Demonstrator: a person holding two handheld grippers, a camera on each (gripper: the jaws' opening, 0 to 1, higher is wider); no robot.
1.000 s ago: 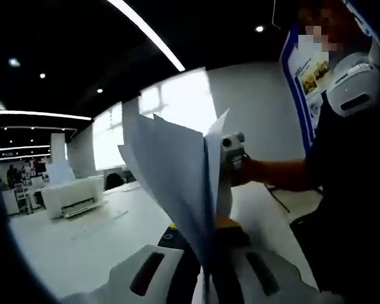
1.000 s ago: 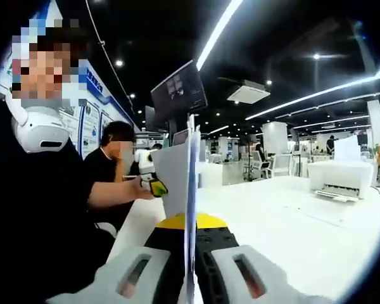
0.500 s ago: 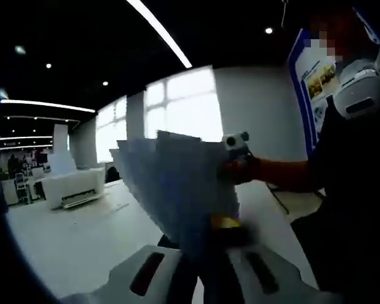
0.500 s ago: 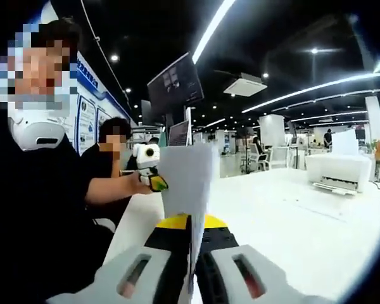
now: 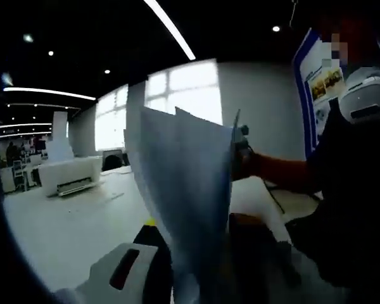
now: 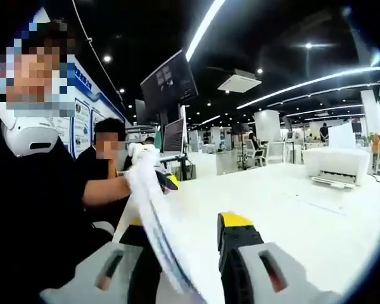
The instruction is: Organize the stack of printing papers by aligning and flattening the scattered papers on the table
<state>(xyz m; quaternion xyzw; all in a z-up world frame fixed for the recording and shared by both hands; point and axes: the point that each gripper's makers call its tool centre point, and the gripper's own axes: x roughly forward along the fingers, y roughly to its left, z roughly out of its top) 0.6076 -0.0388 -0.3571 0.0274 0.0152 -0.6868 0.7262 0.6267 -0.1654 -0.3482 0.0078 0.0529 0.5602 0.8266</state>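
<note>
Papers (image 5: 183, 190) stand upright between the left gripper (image 5: 196, 272) jaws, probably clamped; right gripper (image 6: 187, 269) jaws spread, sheets leaning against one. Squaring step; next, tap edges on the table (image 6: 291, 215).

1. The left hand-held gripper (image 5: 196, 278) has pale grey jaw shells, each with a dark oblong slot; the slot on its left shell shows a reddish tint.
2. Black inner jaw blocks sit inside the shells, with a small yellow patch at the tip of one.
3. The right hand-held gripper (image 6: 187, 266) has the same grey slotted shells and black inner blocks, capped with bright yellow at the tips.
4. The person (image 6: 31, 209) wears a dark short-sleeved top.
5. A white device with a grey slot (image 5: 366, 95) rests at the person's neck.
</note>
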